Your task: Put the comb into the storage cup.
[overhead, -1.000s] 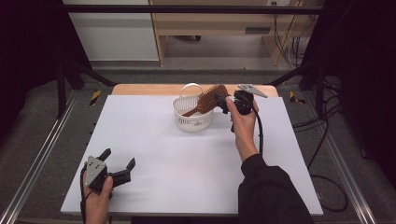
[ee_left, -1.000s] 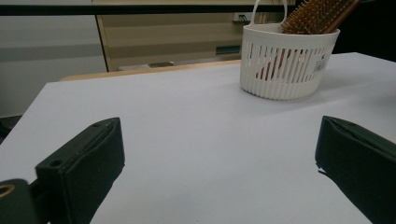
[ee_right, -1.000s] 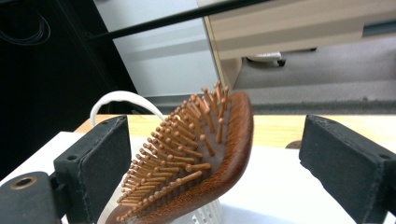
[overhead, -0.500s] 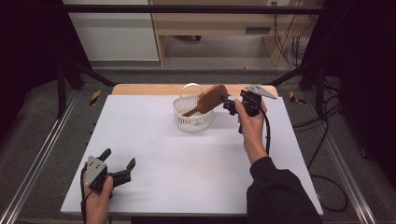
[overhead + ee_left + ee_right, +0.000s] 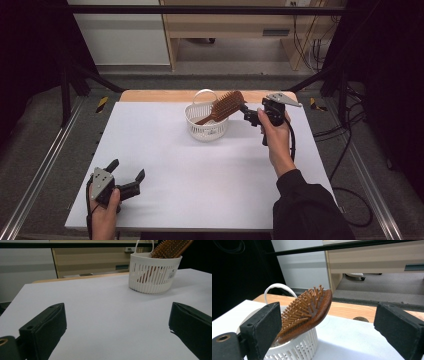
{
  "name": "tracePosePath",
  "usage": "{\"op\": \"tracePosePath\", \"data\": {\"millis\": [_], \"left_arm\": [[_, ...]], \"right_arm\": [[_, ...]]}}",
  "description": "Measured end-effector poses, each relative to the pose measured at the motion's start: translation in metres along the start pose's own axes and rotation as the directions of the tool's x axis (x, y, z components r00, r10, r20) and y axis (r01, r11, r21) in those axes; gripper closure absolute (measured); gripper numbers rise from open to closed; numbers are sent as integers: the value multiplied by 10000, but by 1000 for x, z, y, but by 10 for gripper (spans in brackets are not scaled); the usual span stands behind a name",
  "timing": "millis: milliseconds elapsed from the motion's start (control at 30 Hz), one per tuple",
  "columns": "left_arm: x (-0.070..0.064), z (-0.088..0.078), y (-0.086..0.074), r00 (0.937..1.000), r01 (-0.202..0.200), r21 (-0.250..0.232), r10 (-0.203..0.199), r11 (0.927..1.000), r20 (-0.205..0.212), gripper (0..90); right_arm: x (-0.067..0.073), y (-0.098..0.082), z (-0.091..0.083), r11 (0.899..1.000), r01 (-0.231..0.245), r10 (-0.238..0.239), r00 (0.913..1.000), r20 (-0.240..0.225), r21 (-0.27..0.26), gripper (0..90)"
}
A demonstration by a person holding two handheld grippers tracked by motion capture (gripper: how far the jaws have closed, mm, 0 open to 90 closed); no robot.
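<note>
A white slotted basket (image 5: 205, 127) with a loop handle stands at the table's far middle. A brown wooden hairbrush (image 5: 223, 106) leans in it, handle down, bristled head sticking out over the right rim. My right gripper (image 5: 248, 115) hovers just right of the brush head, open, apart from it. In the right gripper view the brush (image 5: 312, 312) and basket (image 5: 297, 350) lie ahead of the wide-apart jaws of the right gripper (image 5: 328, 315). My left gripper (image 5: 127, 170) rests open at the near left. Far off in its view stand the basket (image 5: 152, 277) and brush (image 5: 172, 248).
The white table top (image 5: 200, 170) spreads between the two grippers. A wooden strip (image 5: 160, 95) runs along its far edge. Metal rails (image 5: 45, 170) flank the table, and cables (image 5: 345, 150) hang at the right.
My right gripper has drawn back to the right, away from the brush head, which stays leaning in the basket. The left gripper has not moved.
</note>
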State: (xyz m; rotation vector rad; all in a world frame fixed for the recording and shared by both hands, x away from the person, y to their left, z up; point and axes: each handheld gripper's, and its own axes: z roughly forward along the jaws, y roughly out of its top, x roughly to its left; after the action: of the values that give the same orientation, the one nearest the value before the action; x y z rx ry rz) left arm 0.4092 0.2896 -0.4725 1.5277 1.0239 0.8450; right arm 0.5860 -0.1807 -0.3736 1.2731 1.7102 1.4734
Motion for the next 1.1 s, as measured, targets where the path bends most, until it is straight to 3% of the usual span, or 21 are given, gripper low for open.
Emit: {"op": "tracePosePath", "data": {"millis": [133, 533, 1100], "left_arm": [[0, -1, 0, 10000, -9, -17, 9, 10000, -19, 14], [1, -1, 0, 10000, -19, -34, 19, 10000, -55, 14], [5, -4, 1, 9999, 50, -159, -53, 9999, -148, 14]], "right_arm": [[3, 0, -4, 9986, 449, -443, 9988, 229, -262, 66], [2, 2, -20, 9893, 1099, -1073, 9937, 316, -963, 35], [-7, -3, -50, 9839, 1162, -1140, 9932, 239, -1361, 34]]}}
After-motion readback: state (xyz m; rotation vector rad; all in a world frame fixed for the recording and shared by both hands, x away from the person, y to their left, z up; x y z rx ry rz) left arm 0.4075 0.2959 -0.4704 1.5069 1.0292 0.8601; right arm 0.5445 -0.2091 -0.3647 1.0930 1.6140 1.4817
